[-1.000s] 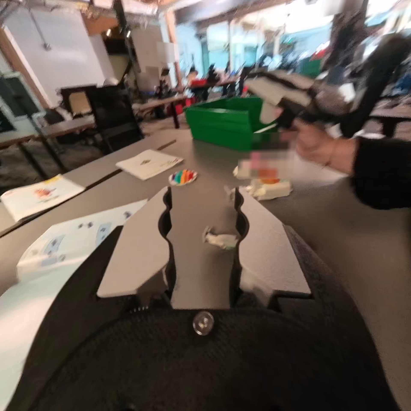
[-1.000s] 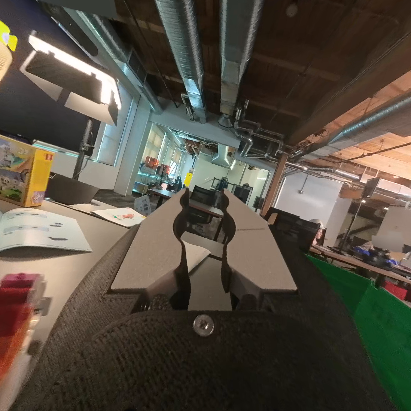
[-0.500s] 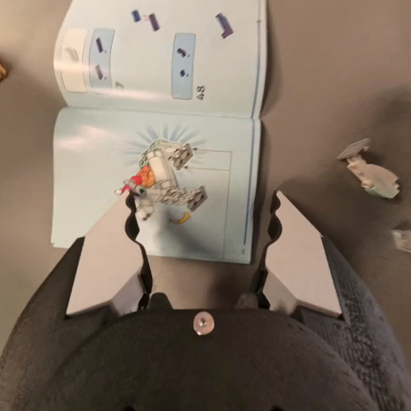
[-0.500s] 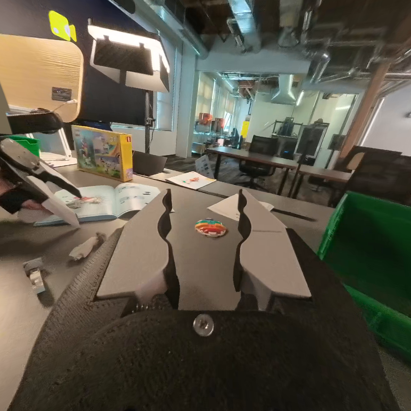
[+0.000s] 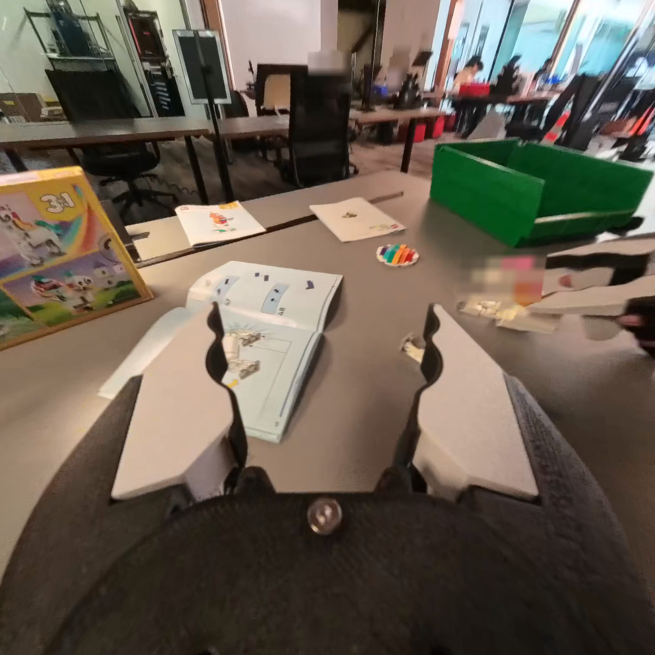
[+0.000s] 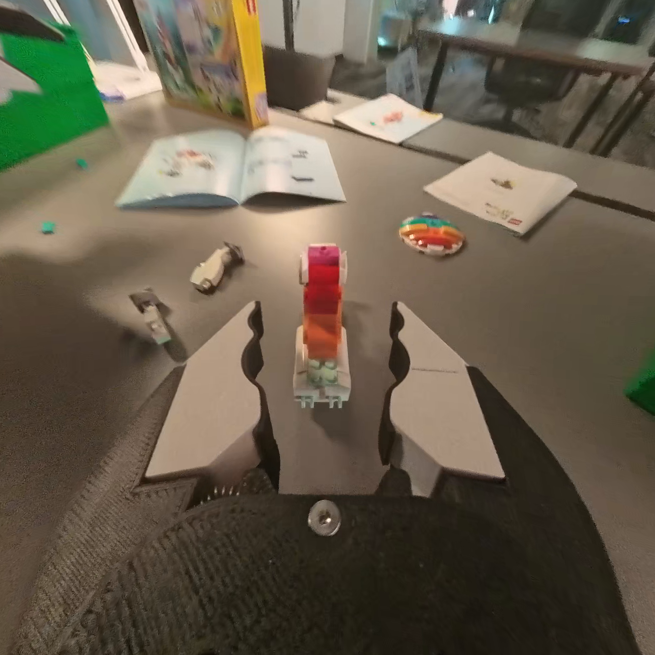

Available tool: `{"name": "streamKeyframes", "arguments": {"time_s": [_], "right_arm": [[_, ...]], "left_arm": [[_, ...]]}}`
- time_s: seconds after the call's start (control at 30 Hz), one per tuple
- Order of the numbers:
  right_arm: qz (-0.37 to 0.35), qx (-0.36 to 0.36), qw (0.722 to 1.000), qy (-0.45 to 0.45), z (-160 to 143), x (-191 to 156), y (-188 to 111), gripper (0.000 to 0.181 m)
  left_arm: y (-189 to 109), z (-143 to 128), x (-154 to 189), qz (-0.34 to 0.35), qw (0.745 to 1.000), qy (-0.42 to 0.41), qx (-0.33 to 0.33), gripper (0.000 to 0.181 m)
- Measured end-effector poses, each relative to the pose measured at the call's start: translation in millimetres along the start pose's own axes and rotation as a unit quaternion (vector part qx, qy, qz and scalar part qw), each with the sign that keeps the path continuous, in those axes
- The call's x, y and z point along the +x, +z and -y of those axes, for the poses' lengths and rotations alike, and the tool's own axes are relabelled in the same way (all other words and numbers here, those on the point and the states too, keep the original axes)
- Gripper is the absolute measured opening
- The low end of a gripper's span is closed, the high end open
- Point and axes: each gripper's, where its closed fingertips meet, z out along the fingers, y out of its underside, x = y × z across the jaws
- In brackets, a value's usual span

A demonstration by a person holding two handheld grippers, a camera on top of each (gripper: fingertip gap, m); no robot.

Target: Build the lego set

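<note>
On grey table (image 6: 496,336), right gripper (image 6: 324,312) agape, straddling lego build (image 6: 322,329)

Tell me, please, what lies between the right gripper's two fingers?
In the right wrist view, the rainbow-striped lego piece lies on the table between the open right gripper's fingers, touching neither.

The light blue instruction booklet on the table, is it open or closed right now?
Open. The instruction booklet lies flat on the table with both pages spread either side of its spine.

Dark desks (image 5: 106,129), black office chairs (image 5: 319,131)
</note>
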Motion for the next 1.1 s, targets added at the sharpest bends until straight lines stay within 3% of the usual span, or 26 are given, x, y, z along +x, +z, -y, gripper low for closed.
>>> {"name": "streamKeyframes", "arguments": {"time_s": [0.13, 0.23, 0.47, 0.57, 0.67, 0.77, 0.9, 1.0, 1.1], "right_arm": [[0.003, -0.043, 0.999, -0.007, -7.6, -4.0, 15.2, 0.054], [0.006, -0.058, 0.998, -0.027, -9.9, -3.6, 21.9, 0.024], [0.128, -0.06, 0.988, -0.067, 0.3, 1.8, 50.3, 0.023], [0.226, -0.043, 0.968, -0.099, 4.2, -8.3, 57.3, 0.023], [0.283, -0.039, 0.948, -0.137, 3.7, -12.4, 58.7, 0.024], [0.319, -0.039, 0.942, -0.095, 5.9, -10.6, 52.7, 0.057], [0.296, 0.033, 0.952, -0.069, 23.1, 6.0, 36.2, 0.064], [0.245, 0.093, 0.962, -0.071, 38.1, 19.5, 26.2, 0.063], [0.178, 0.213, 0.959, -0.065, 66.0, 30.5, 9.8, 0.057]], "left_arm": [[-3.8, -12.2, 12.4, -0.023, 0.999, -0.027, -0.002, 0.111], [-5.3, -12.1, 16.4, -0.051, 0.998, -0.031, -0.003, 0.105], [22.3, -24.5, 51.2, -0.176, 0.979, 0.062, -0.084, 0.1], [39.7, -21.9, 55.1, -0.182, 0.978, 0.089, -0.043, 0.097], [37.2, -13.2, 78.5, -0.219, 0.972, 0.072, 0.038, 0.088], [28.8, -15.4, 104.6, -0.244, 0.964, 0.09, 0.062, 0.089], [27.9, -19.1, 114.4, -0.24, 0.957, 0.143, 0.08, 0.085], [34.5, -13.7, 112.5, -0.242, 0.958, 0.122, 0.09, 0.083], [35.3, -6.4, 109.6, -0.248, 0.96, 0.089, 0.098, 0.084]]}}
